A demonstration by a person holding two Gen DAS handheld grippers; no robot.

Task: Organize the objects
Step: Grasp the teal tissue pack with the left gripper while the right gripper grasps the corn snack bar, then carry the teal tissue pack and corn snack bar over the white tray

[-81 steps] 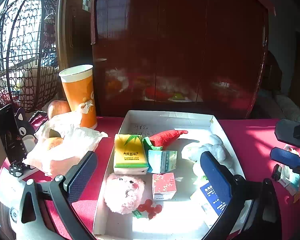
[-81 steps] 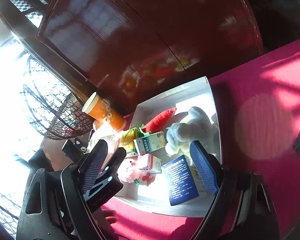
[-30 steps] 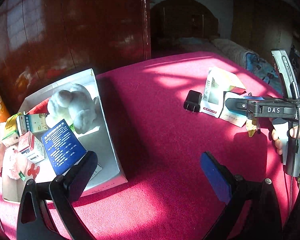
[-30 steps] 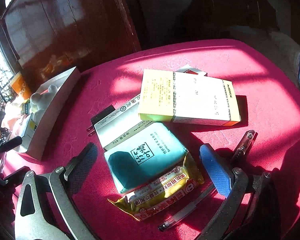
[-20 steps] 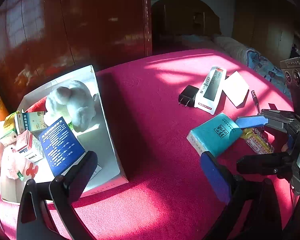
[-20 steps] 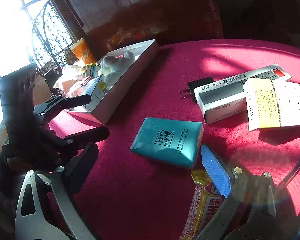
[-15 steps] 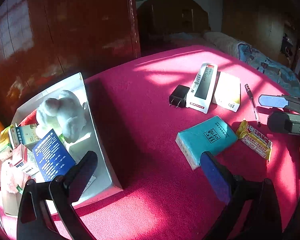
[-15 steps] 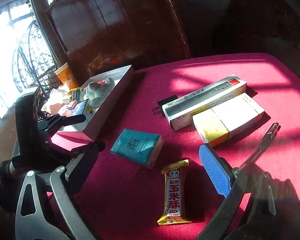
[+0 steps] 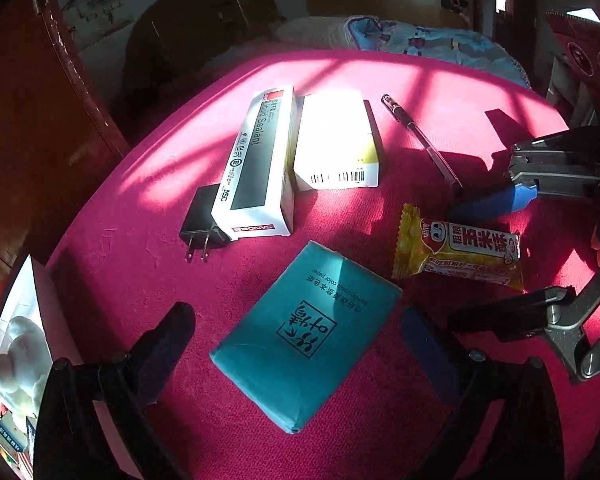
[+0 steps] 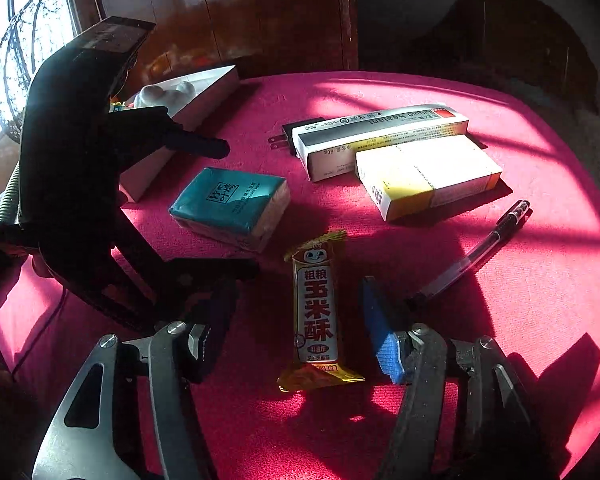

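Note:
A teal tissue pack [image 9: 306,334] lies on the red tablecloth between the fingers of my open left gripper [image 9: 292,332]; it also shows in the right wrist view [image 10: 230,206]. A yellow snack bar [image 10: 318,312] lies between the fingers of my open right gripper [image 10: 296,320]; it also shows in the left wrist view [image 9: 460,248]. Neither gripper holds anything. The white box [image 10: 188,100] with a white plush toy [image 9: 16,356] stands at the left.
A white sealant carton [image 9: 256,168], a yellow-white carton [image 9: 336,144], a black plug adapter [image 9: 200,216] and a pen [image 9: 420,140] lie further out on the red tablecloth [image 9: 140,240]. A dark wooden cabinet [image 10: 220,12] stands behind the table.
Both grippers have swung from the white box to the loose items on the right. The left has closed in around the tissue pack, the right around the snack bar.

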